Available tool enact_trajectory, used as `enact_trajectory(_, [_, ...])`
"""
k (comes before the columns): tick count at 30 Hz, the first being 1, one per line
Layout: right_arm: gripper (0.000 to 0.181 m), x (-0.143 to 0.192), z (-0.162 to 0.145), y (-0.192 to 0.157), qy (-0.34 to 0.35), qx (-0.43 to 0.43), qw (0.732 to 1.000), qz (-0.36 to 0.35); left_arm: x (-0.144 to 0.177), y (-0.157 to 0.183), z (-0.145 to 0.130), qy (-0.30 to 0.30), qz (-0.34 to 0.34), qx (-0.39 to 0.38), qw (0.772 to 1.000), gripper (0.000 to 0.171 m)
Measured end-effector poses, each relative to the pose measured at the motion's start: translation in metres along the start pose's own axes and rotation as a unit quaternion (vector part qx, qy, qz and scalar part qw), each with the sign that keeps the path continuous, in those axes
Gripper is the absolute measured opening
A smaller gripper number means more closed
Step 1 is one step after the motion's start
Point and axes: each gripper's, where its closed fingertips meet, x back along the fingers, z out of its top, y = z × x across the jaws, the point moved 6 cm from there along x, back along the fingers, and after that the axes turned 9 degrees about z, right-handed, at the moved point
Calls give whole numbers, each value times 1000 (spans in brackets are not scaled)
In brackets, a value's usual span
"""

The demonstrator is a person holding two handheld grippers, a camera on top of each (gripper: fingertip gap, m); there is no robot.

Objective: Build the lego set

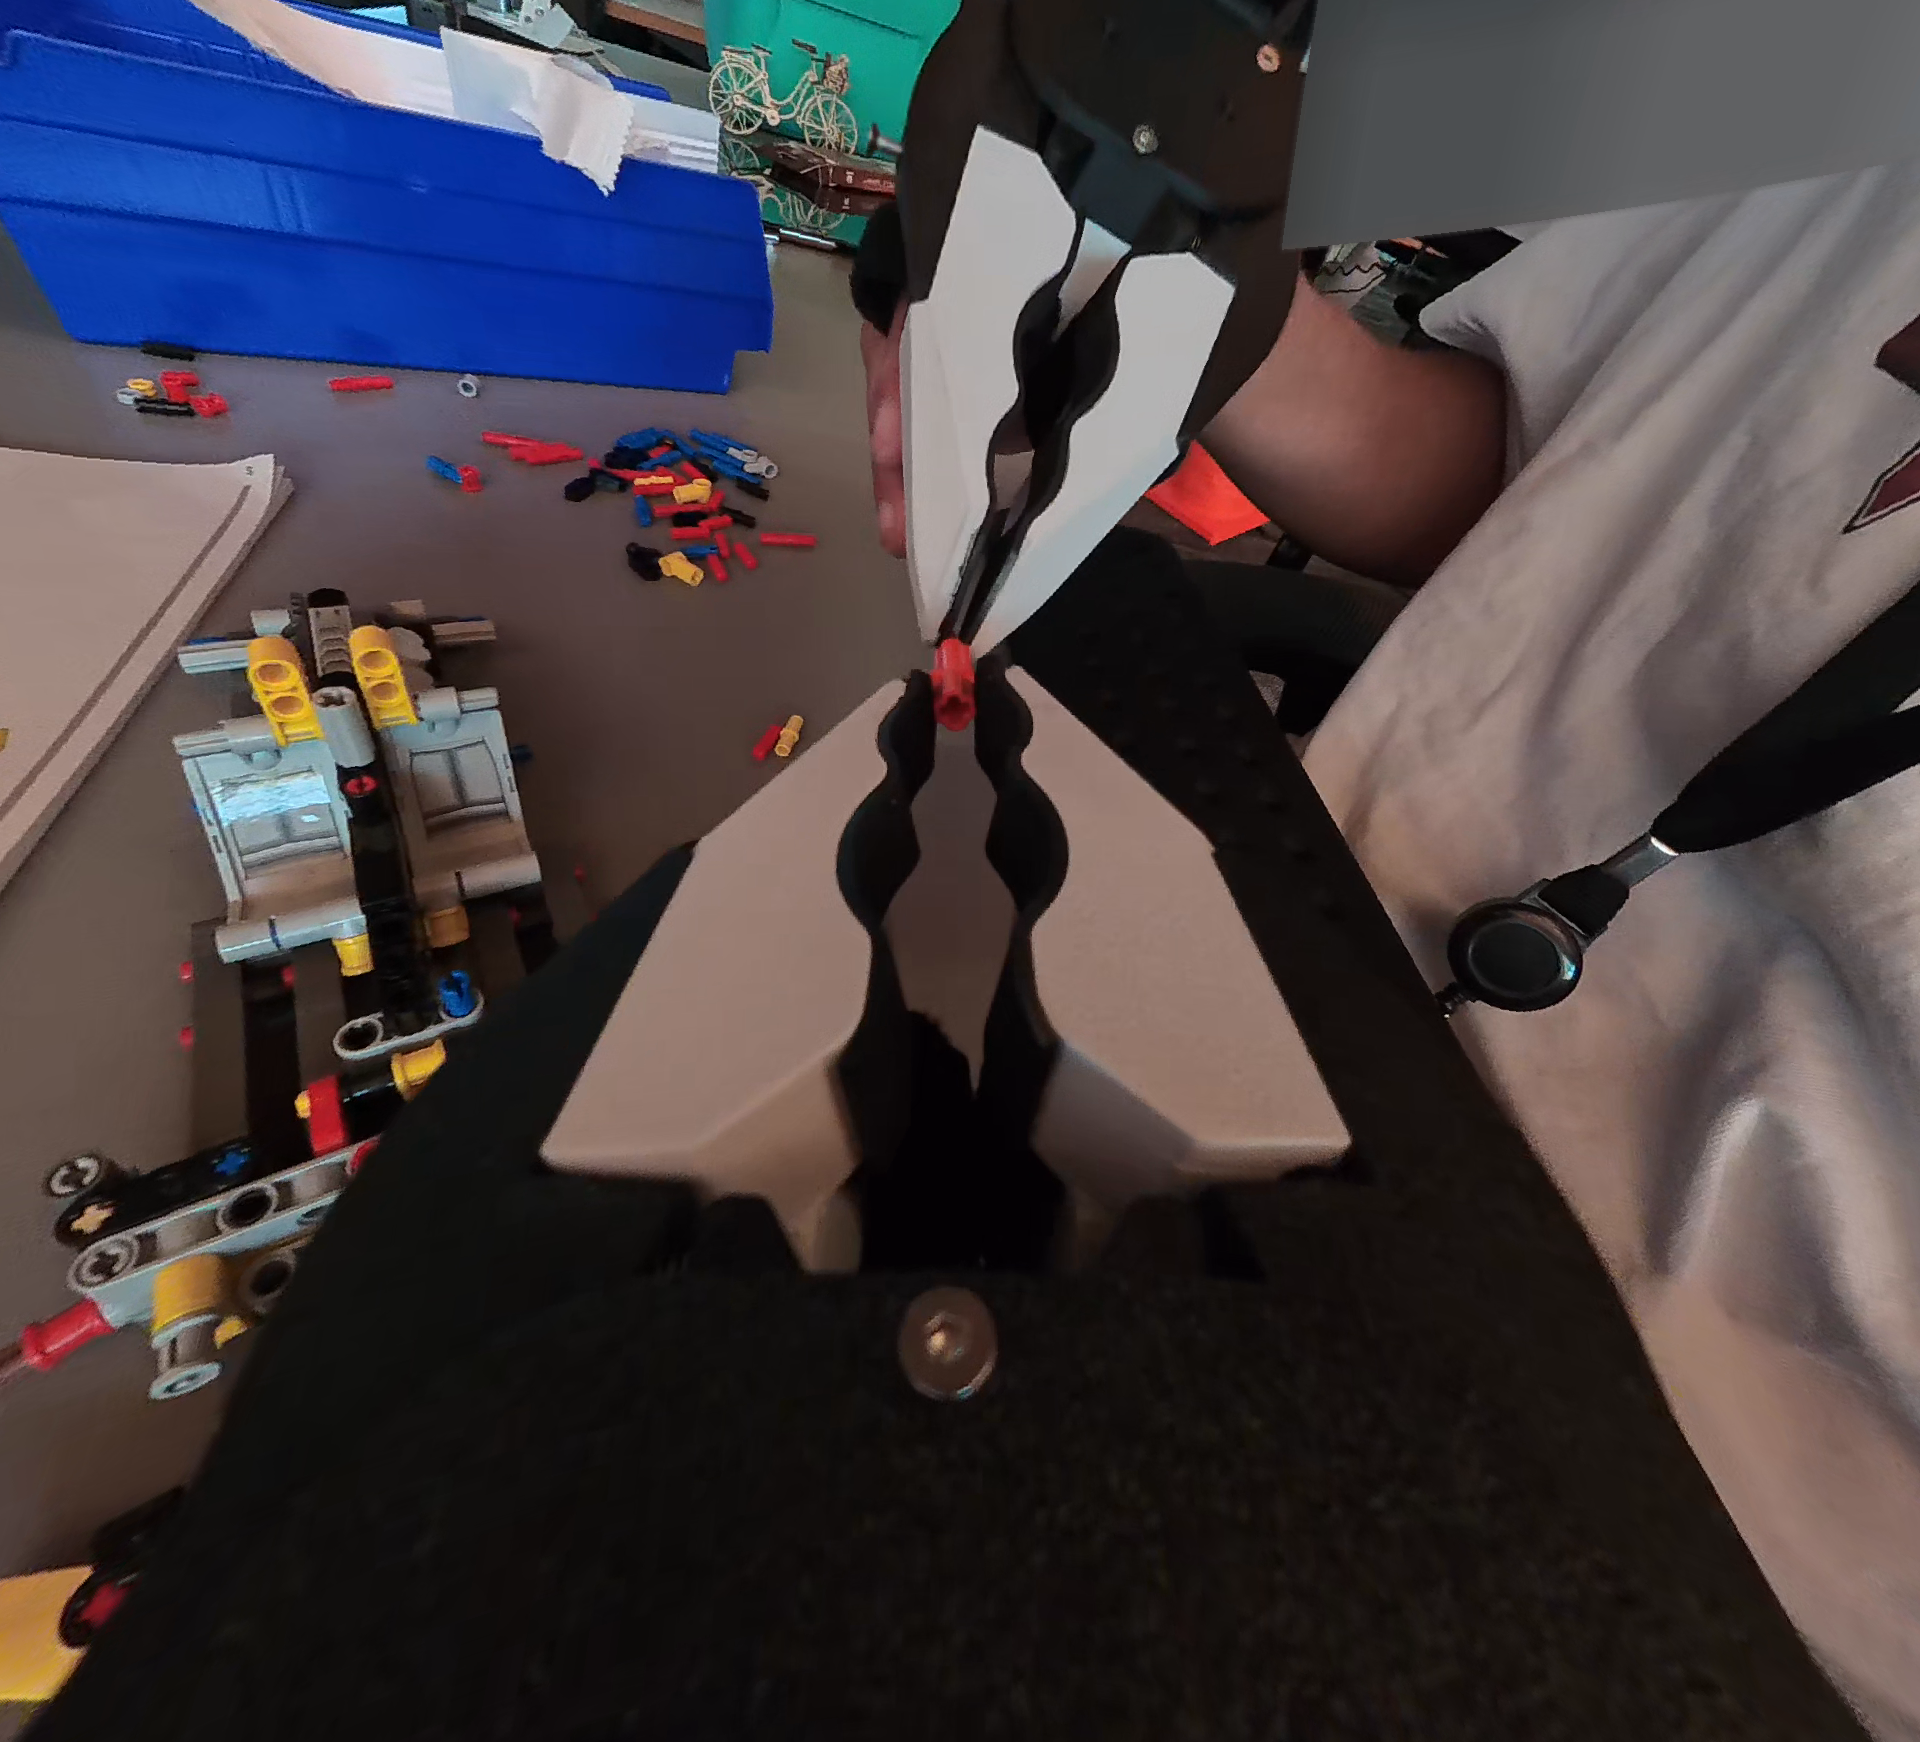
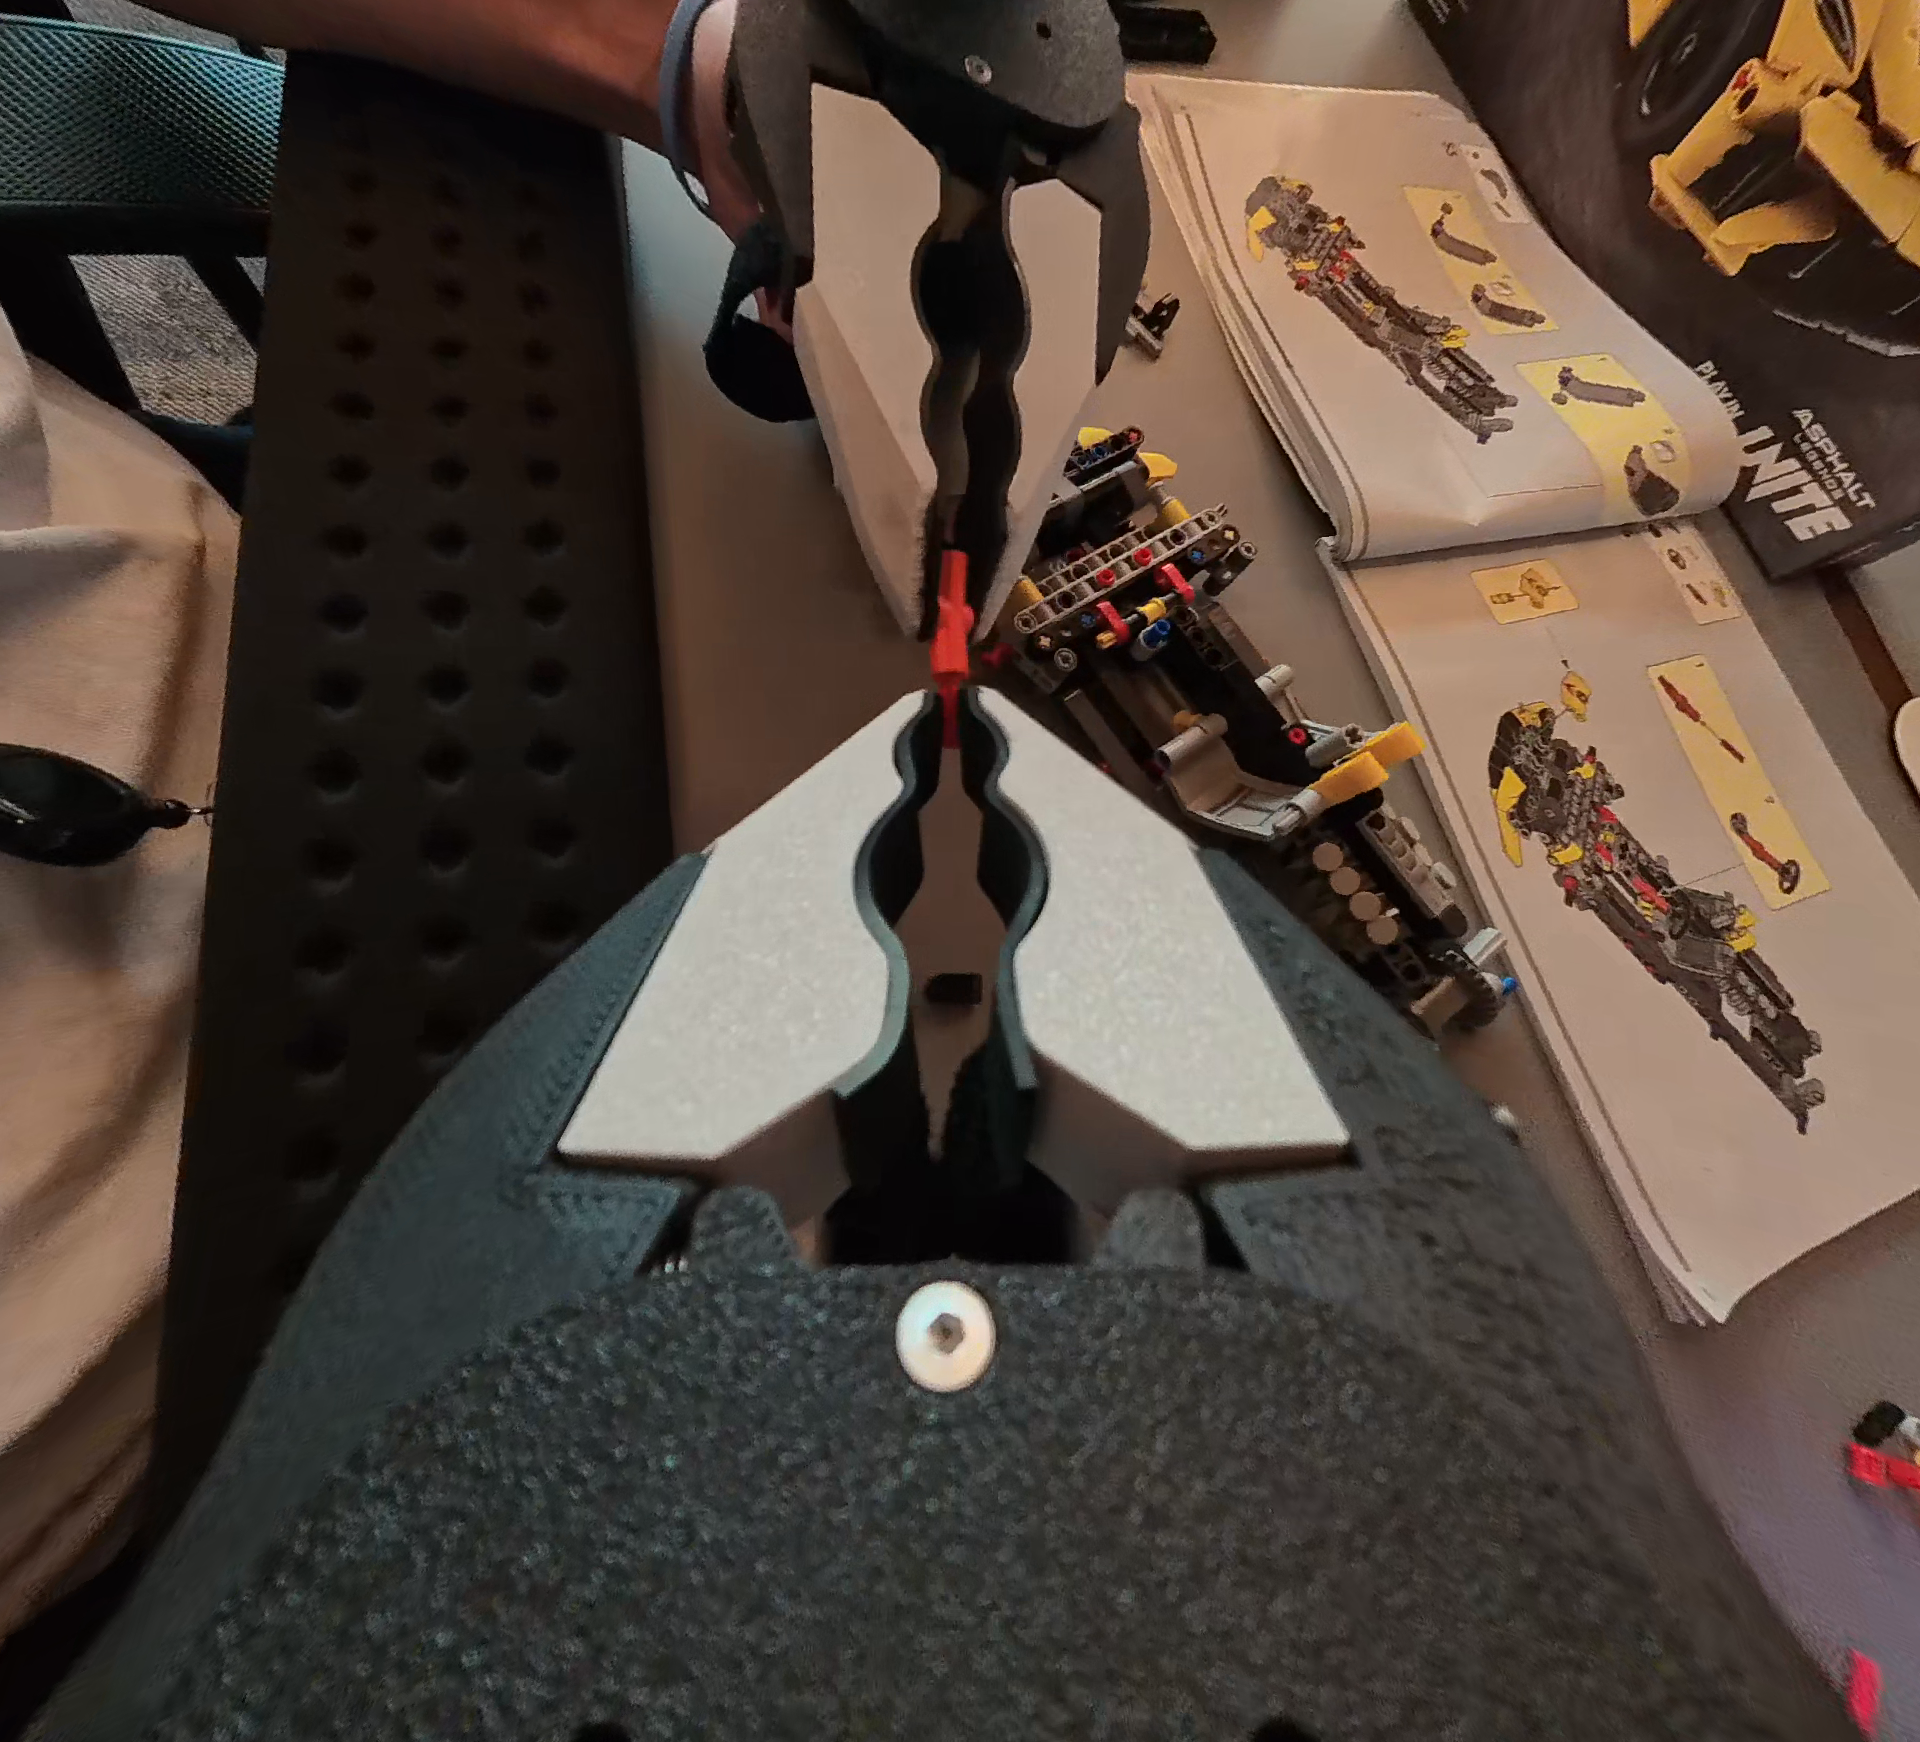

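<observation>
A: Biggest first: matte desk [image 2: 727, 549], glossy open instruction booklet [image 2: 1455, 404] at 2 o'clock, and the knobby half-built car chassis [image 2: 1226, 757] beside it.

B: Grippers meet tip to tip mid-air. The left gripper [image 1: 951, 690] comes up from 6 o'clock, the right gripper [image 2: 945, 716] points back at it, wavy black fingers of both clamped on one small red pin assembly [image 2: 951, 627].
</observation>
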Motion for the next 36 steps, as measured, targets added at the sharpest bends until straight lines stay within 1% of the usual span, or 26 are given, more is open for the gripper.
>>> enact_trajectory(3, [2,2,1,1,16,-9,1000,2,1,0,2,5,-1,0,1000,5])
enact_trajectory(4, [2,1,1,1,10,-12,1000,4,0,0,1,-1,6,-10,1000,5])
enact_trajectory(8, [2,-7,-4,0,-43,4,999,-7,-3,0,-5,-32,34,-52,998,5])
enact_trajectory(19, [3,-20,-15,-2,-105,-2,994,3,-9,2,-17,-89,77,-138,983,5])
enact_trajectory(24, [4,-21,-18,0,-93,-14,996,-4,-10,2,-17,-89,96,-168,977,5])
enact_trajectory(30, [8,-19,-20,1,-88,-18,996,-8,-12,3,-17,-85,94,-172,977,5])
enact_trajectory(34, [16,-15,-21,2,-73,-34,997,-4,-11,1,-15,-76,106,-176,976,5])
enact_trajectory(36, [25,-10,-22,4,-47,-55,997,-4,-10,-3,-12,-67,134,-195,969,5])
